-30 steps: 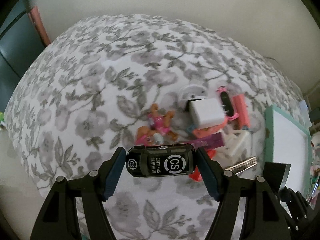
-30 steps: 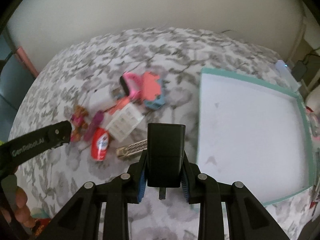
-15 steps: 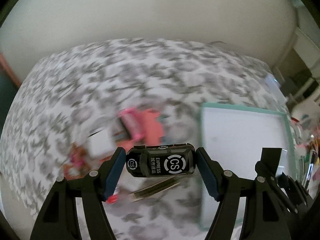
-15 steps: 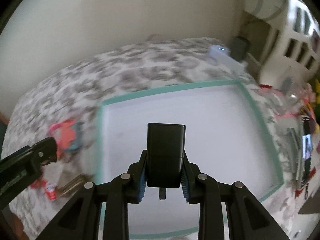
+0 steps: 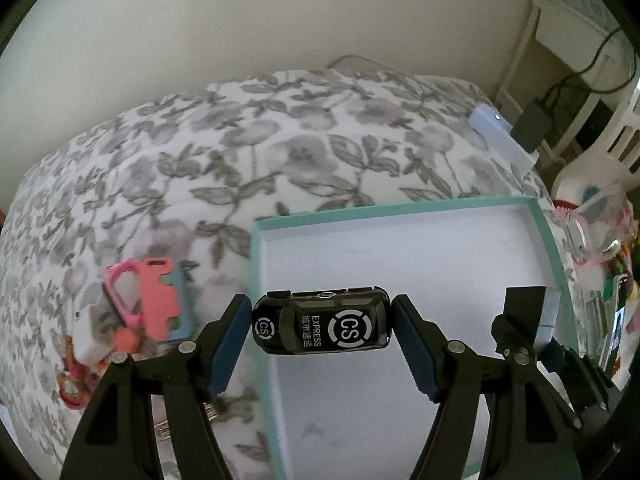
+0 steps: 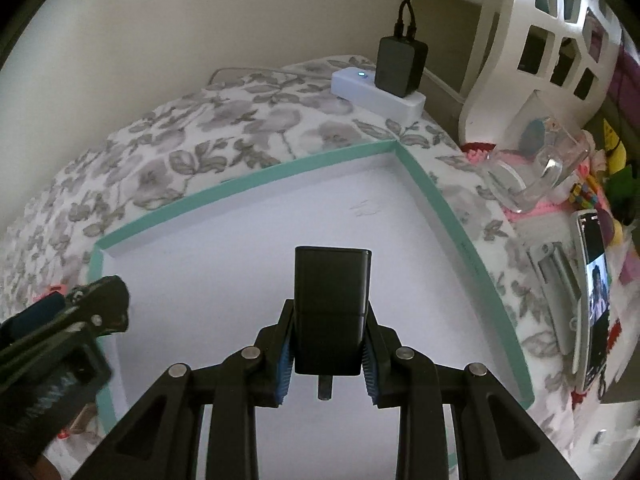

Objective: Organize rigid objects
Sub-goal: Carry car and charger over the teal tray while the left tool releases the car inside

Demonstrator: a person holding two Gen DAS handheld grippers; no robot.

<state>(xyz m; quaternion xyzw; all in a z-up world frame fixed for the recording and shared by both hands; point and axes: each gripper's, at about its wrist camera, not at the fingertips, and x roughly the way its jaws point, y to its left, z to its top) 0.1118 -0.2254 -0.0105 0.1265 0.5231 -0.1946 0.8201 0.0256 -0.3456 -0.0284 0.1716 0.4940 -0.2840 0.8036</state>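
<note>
My left gripper (image 5: 321, 326) is shut on a black toy car (image 5: 322, 327) marked "CS EXPRESS", held sideways above the near left part of a shallow teal-rimmed white tray (image 5: 400, 210). My right gripper (image 6: 325, 354) is shut on a black charger block (image 6: 331, 304), held upright above the same tray (image 6: 248, 184). The right gripper with the block also shows in the left wrist view (image 5: 528, 320), and the left gripper shows in the right wrist view (image 6: 80, 312). The tray floor looks bare.
Pink and blue toy pieces (image 5: 156, 300) and a white block (image 5: 86, 332) lie on the floral cloth left of the tray. A white power strip (image 6: 376, 92) with a black adapter sits behind it. A clear cup (image 6: 536, 168), a phone (image 6: 594, 288) and clutter lie to the right.
Both grippers swung right, from over the toy pile to over the tray, each still holding its object.
</note>
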